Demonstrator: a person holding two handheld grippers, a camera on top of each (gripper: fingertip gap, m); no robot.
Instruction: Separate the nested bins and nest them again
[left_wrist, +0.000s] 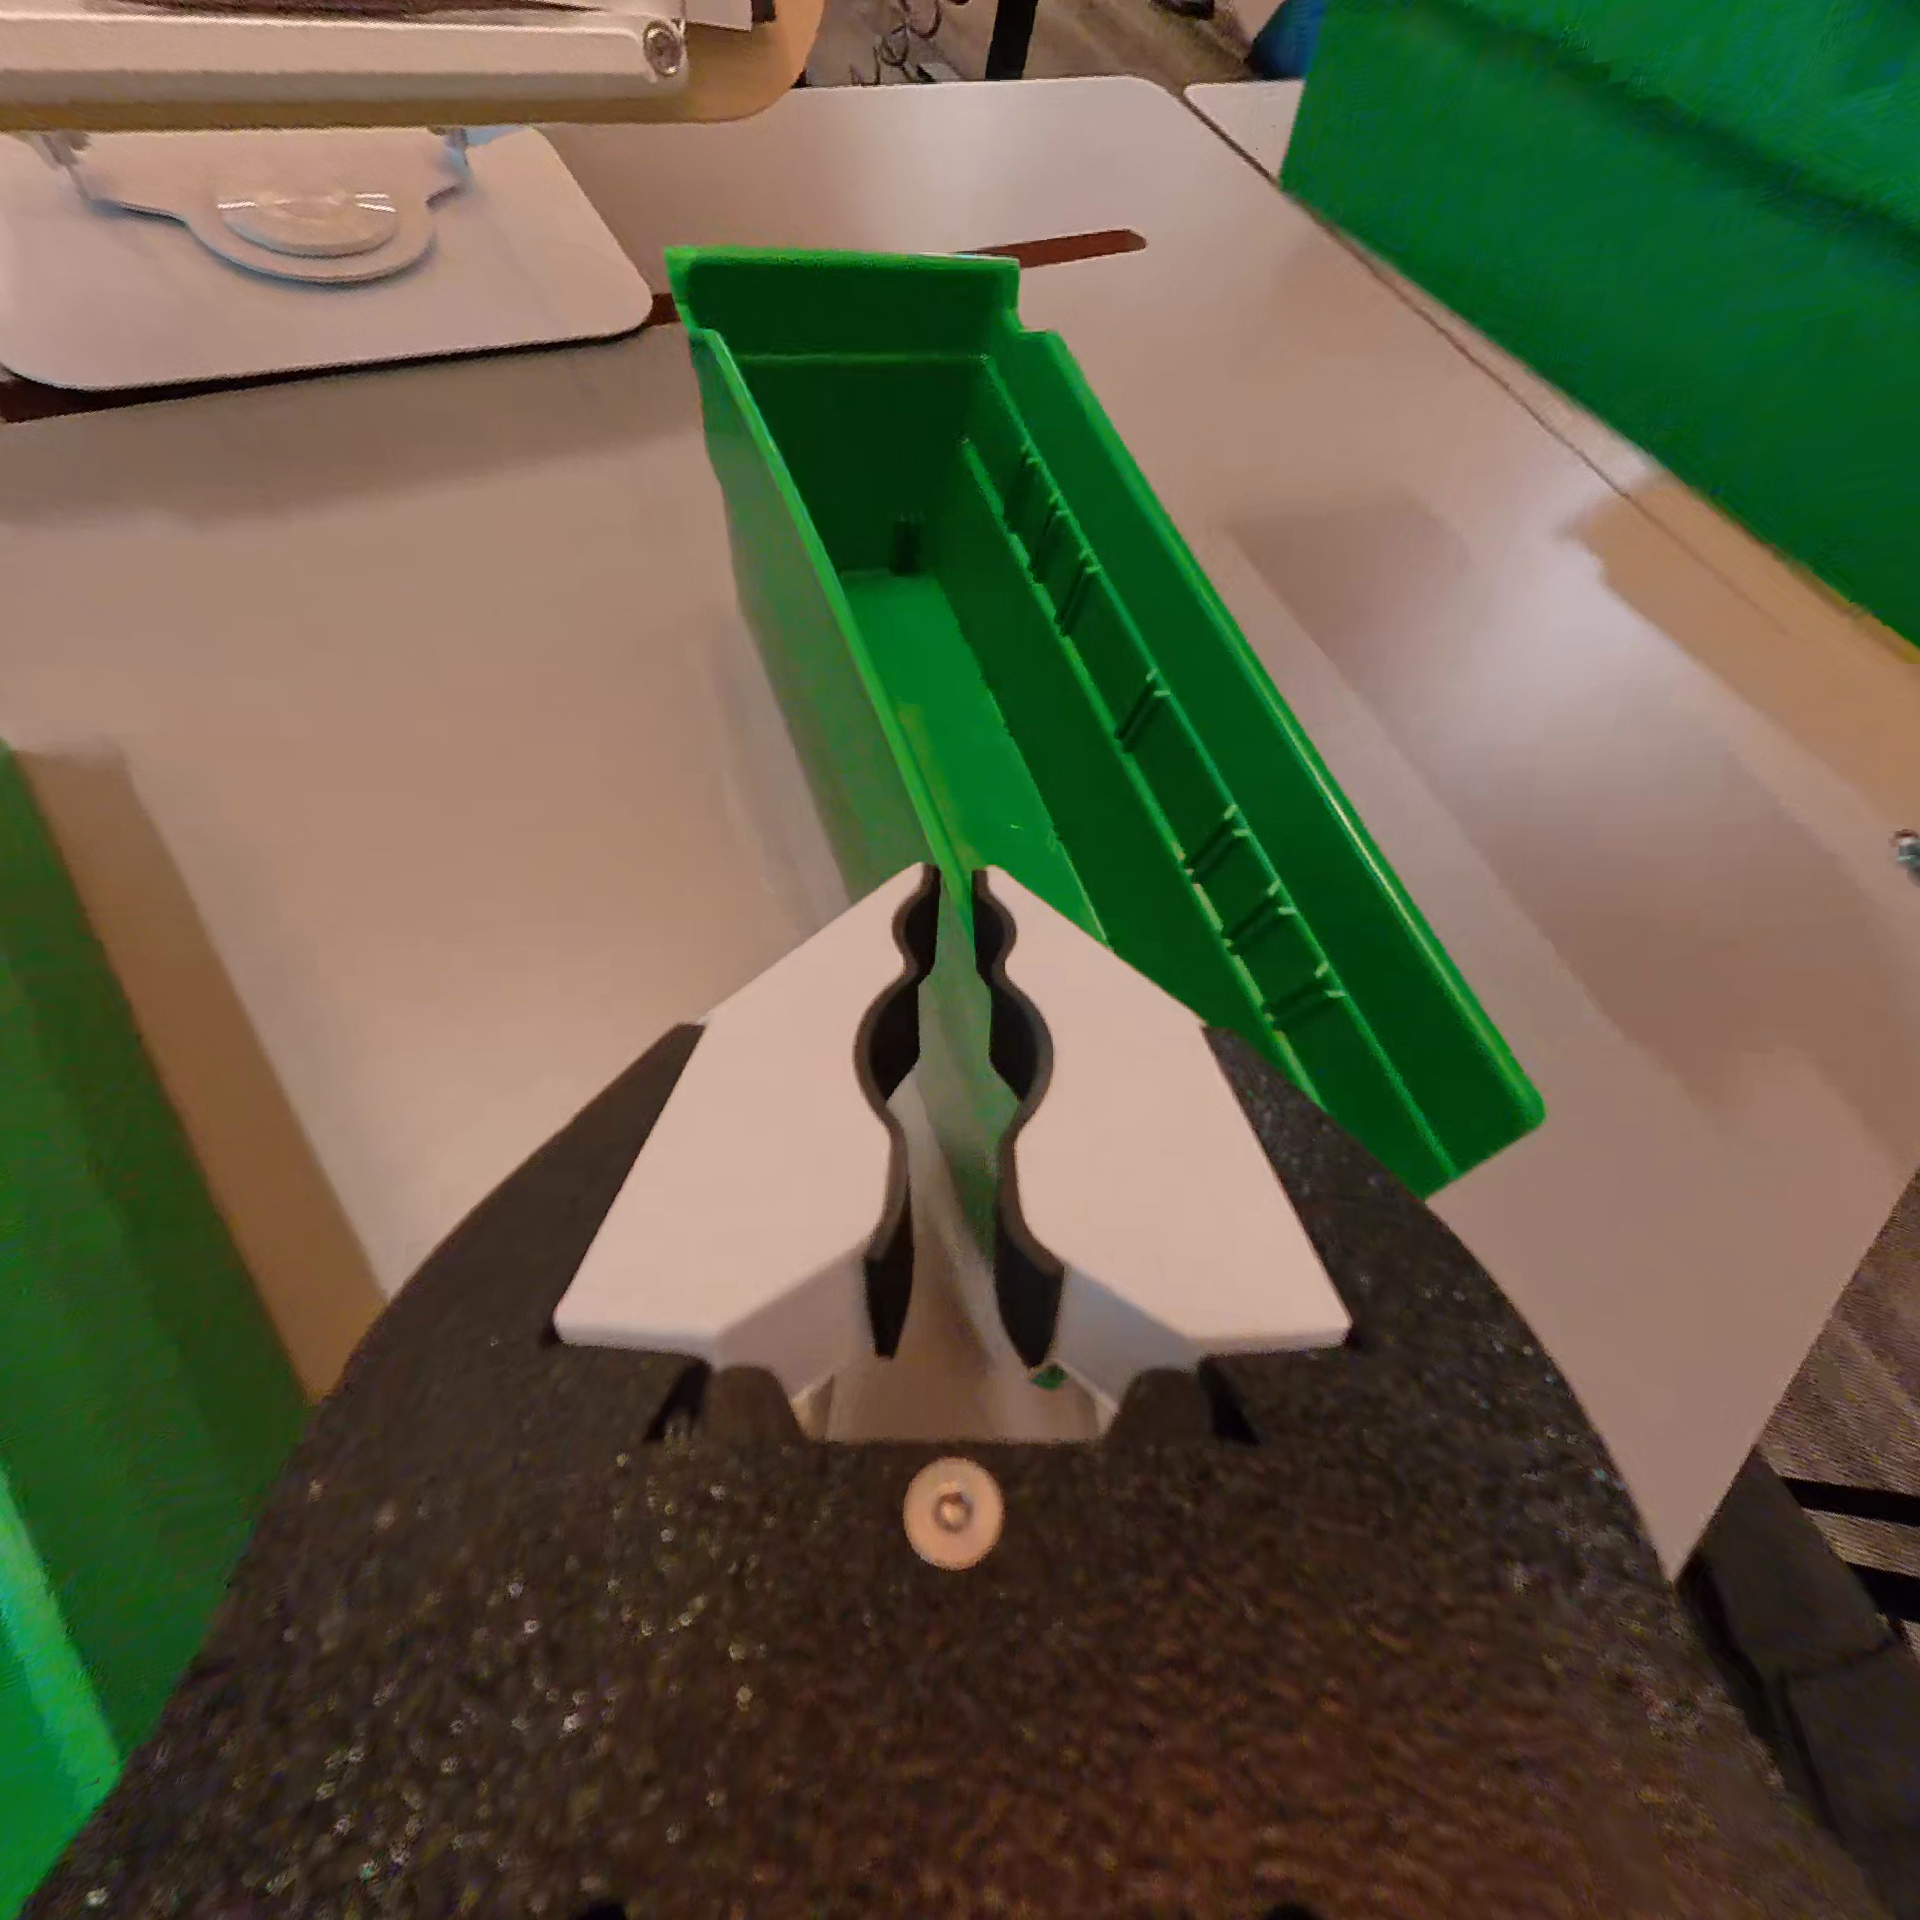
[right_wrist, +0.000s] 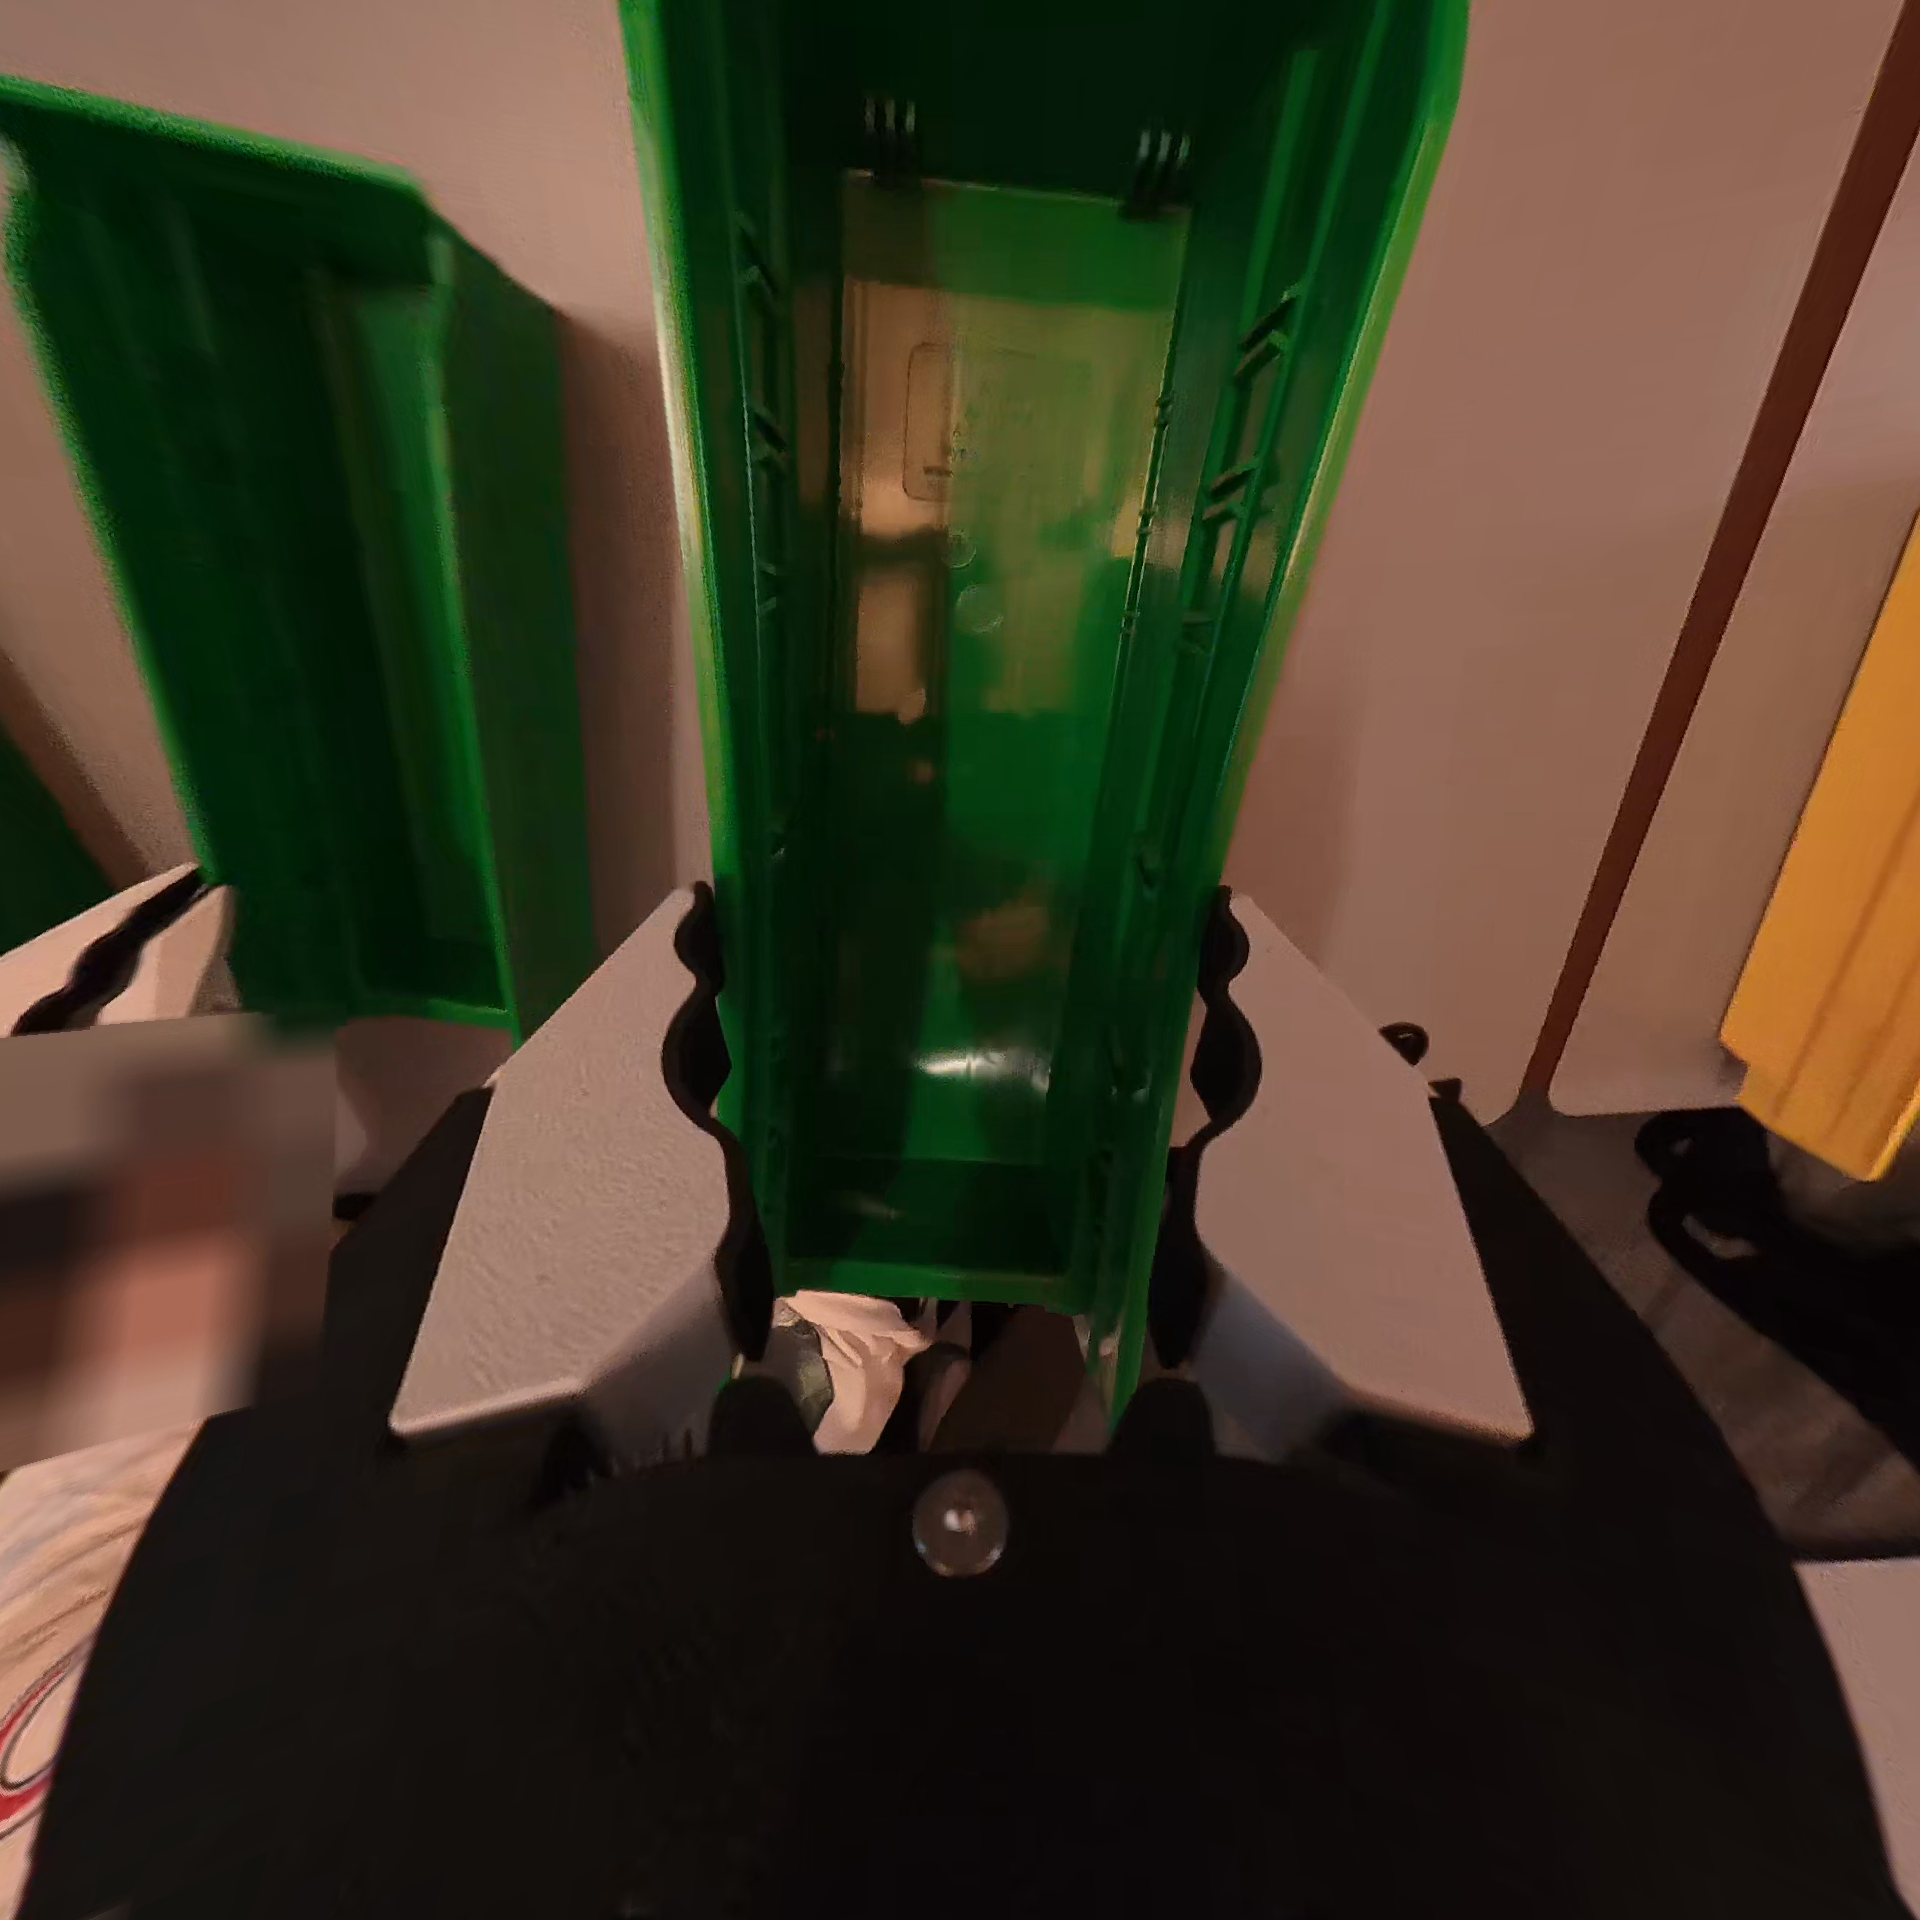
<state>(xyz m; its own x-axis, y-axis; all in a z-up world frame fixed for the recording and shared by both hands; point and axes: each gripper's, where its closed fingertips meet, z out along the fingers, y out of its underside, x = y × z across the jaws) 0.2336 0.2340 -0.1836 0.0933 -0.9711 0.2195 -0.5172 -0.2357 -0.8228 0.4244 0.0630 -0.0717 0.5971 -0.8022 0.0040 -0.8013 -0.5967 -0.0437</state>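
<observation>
No legible brand or label; only a faint moulded panel on the floor of the right-hand green bin (right_wrist: 1023, 644), too dim to read. Left gripper (left_wrist: 956, 883) nearly closed, pinching one long side wall of the left-hand green bin (left_wrist: 997, 623) between its black wavy pads (left_wrist: 1013, 1049). Left-hand green bin tilted, lifted off the beige table (left_wrist: 395, 644), stretching away from the fingers toward a white stand base (left_wrist: 301, 249) behind it. Right gripper (right_wrist: 961, 935) spread wide, pads (right_wrist: 701, 1049) against both outer long walls of the right-hand green bin, near end sitting deep between the fingers. Left-hand green bin seen blurred to the left of the right-hand one, apparently apart from it. Yellow object (right_wrist: 1839, 935) to the right-hand green bin's right.
</observation>
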